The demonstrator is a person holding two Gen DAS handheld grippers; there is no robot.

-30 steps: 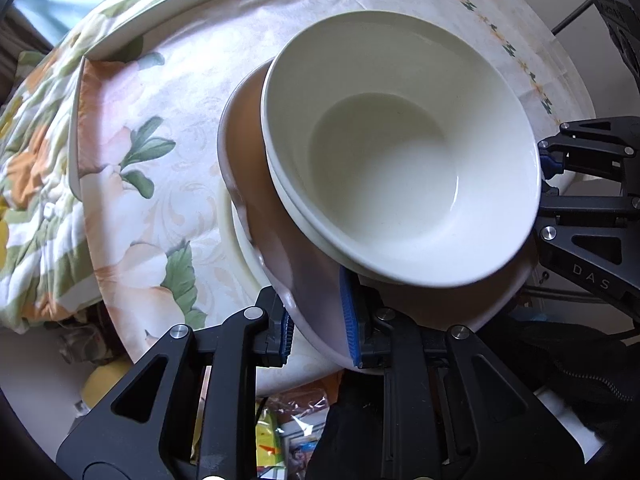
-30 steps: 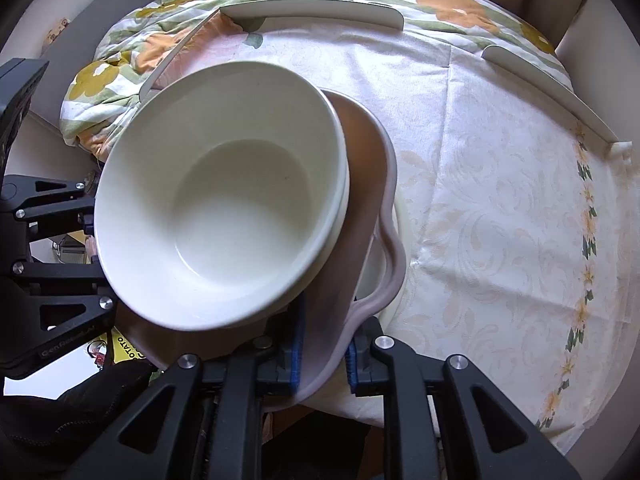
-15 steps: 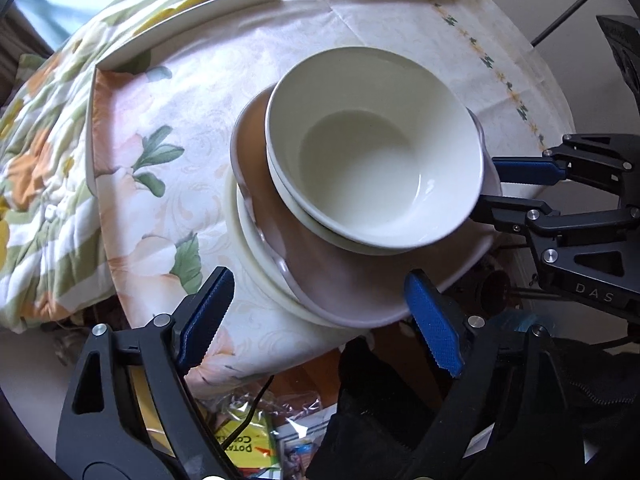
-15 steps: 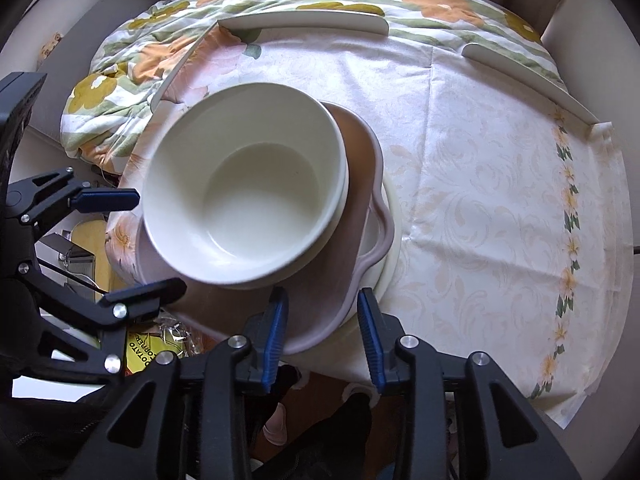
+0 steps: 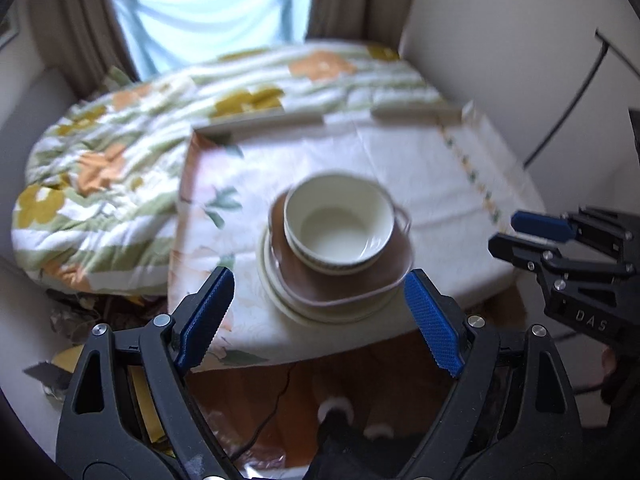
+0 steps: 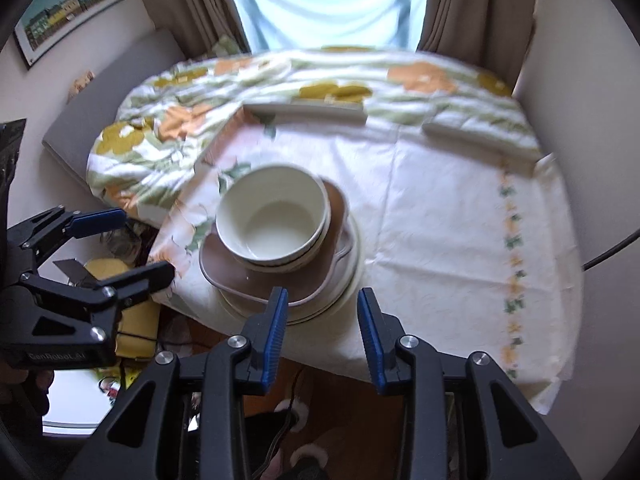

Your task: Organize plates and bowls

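A stack of dishes stands near the front edge of the table [image 5: 420,168]. On top are nested cream bowls [image 5: 338,226], under them a brown plate with handles [image 5: 352,280], and at the bottom cream plates [image 5: 280,292]. The stack shows in the right wrist view too: bowls [image 6: 274,222], brown plate [image 6: 228,268], cream plates [image 6: 344,292]. My left gripper [image 5: 320,320] is wide open and empty, pulled back in front of the stack. My right gripper [image 6: 322,336] is open and empty, also back from the stack. Each gripper shows in the other's view, the right one [image 5: 532,236] and the left one [image 6: 128,244].
The table has a floral cloth and a raised rim [image 6: 304,112] at the back. A flowered quilt [image 5: 100,184] lies behind and to the left. Curtains and a window [image 6: 328,0] are beyond. Bags and clutter [image 6: 108,276] lie on the floor by the table's front.
Both grippers let go of the brown plate's edge, opened, and drew back and up from the table. The stack stays where it was set down.
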